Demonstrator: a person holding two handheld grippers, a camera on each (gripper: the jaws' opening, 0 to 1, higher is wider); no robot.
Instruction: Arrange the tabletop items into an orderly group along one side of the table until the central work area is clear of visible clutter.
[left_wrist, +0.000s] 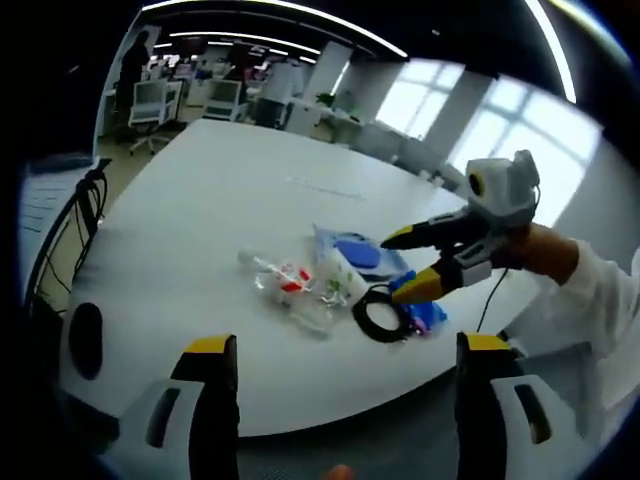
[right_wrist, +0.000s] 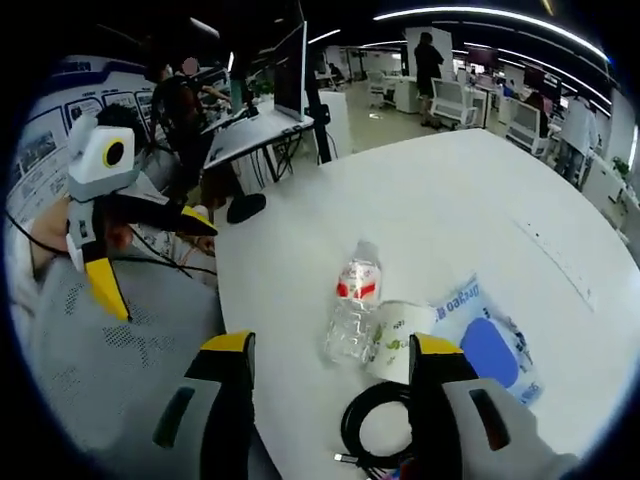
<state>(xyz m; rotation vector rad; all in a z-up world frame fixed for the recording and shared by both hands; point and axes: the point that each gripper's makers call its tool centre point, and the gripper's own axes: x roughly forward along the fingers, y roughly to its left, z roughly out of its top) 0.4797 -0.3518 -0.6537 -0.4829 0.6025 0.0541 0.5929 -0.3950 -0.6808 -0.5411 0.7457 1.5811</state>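
A small heap lies near the edge of the white table (left_wrist: 220, 180): a clear plastic bottle (left_wrist: 285, 282) with a red label on its side, a white paper roll (left_wrist: 338, 280), a blue item in a clear bag (left_wrist: 358, 252) and a coiled black cable (left_wrist: 378, 318). My right gripper (left_wrist: 403, 265) hovers open over the bag and cable. My left gripper (left_wrist: 347, 345) is open, short of the heap, holding nothing. In the right gripper view, my right gripper (right_wrist: 330, 345) stands open over the bottle (right_wrist: 352, 305), roll (right_wrist: 395, 340), bag (right_wrist: 490, 350) and cable (right_wrist: 372, 425). My left gripper (right_wrist: 165, 270) hangs open off the table (right_wrist: 450, 190).
A black oval object (right_wrist: 245, 207) rests at the table's edge near a monitor (right_wrist: 290, 70) on a stand. Cables (left_wrist: 85, 205) hang beside the table. Office chairs (left_wrist: 150, 100) and desks stand beyond, with a person (right_wrist: 428, 60) far off.
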